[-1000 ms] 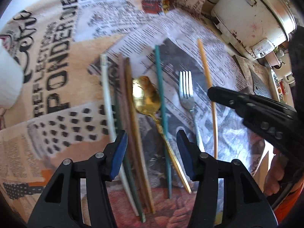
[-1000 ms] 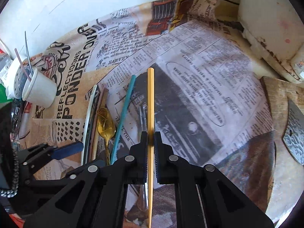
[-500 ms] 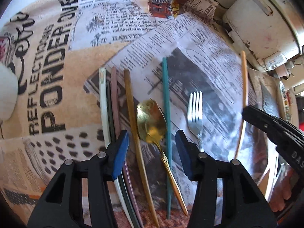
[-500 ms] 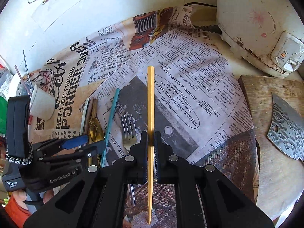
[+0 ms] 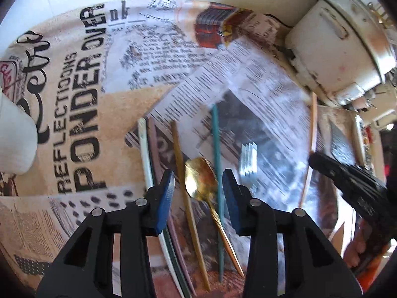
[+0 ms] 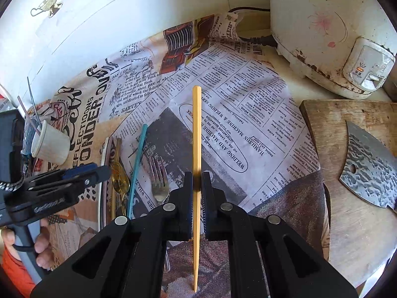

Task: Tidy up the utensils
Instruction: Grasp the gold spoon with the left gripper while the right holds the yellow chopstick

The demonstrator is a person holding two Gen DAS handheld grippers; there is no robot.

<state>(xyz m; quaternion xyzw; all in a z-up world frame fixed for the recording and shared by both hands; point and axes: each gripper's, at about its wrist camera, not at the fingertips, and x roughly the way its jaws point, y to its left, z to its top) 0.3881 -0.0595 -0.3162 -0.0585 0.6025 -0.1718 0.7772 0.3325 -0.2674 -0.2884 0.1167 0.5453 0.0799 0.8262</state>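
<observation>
My right gripper (image 6: 197, 182) is shut on a yellow chopstick (image 6: 196, 129) and holds it lifted above the newspaper-print cloth; it also shows in the left wrist view (image 5: 313, 124). My left gripper (image 5: 197, 186) is open and empty, hovering over a gold spoon (image 5: 198, 183). A teal chopstick (image 5: 216, 149), a tan chopstick (image 5: 180, 154), a silver fork (image 5: 248, 159) and several more chopsticks (image 5: 146, 149) lie side by side on the cloth. The spoon (image 6: 119, 177), teal chopstick (image 6: 137, 164) and fork (image 6: 158, 178) also show in the right wrist view.
A white rice cooker (image 6: 322, 24) stands at the back right. A wooden board (image 6: 352, 223) with a cleaver blade (image 6: 369, 168) lies on the right. A white cup (image 6: 49, 144) lies tipped at the left, by a white wall (image 6: 99, 12).
My right gripper has lifted the yellow chopstick up and to the right, away from the row. My left gripper has shifted right, from over the chopsticks to over the gold spoon.
</observation>
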